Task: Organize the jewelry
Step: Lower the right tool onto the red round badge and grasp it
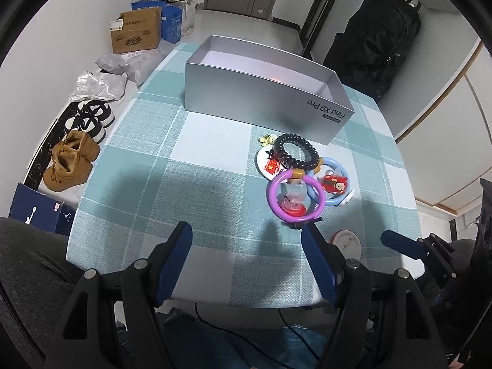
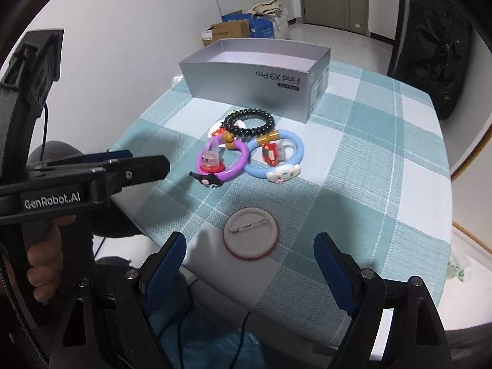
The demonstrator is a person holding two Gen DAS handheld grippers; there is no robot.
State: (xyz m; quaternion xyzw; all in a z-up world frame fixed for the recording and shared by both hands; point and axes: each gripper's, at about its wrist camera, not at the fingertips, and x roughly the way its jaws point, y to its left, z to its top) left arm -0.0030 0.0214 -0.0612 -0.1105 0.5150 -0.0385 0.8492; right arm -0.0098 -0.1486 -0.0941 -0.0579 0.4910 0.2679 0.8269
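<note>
A pile of trinkets lies on the checked tablecloth: a purple ring bracelet (image 1: 295,198) (image 2: 223,163), a light blue ring bracelet (image 1: 330,184) (image 2: 276,156), a black bead bracelet (image 1: 295,150) (image 2: 249,124) and a white badge (image 1: 269,164) under them. A round badge (image 2: 250,233) (image 1: 346,241) lies face down, pin up, nearer the front edge. An open silver box (image 1: 261,92) (image 2: 255,83) stands behind the pile. My left gripper (image 1: 246,246) (image 2: 144,161) is open over bare cloth, left of the pile. My right gripper (image 2: 249,256) is open, with the face-down badge between its fingers, untouched.
Left of the table, on the floor, are shoes (image 1: 73,166), plastic bags (image 1: 101,84) and cardboard boxes (image 1: 136,30). A black backpack (image 1: 378,46) hangs behind the table at the right. Cables (image 2: 184,323) run below the table's front edge. A hand (image 2: 43,264) holds the left gripper's handle.
</note>
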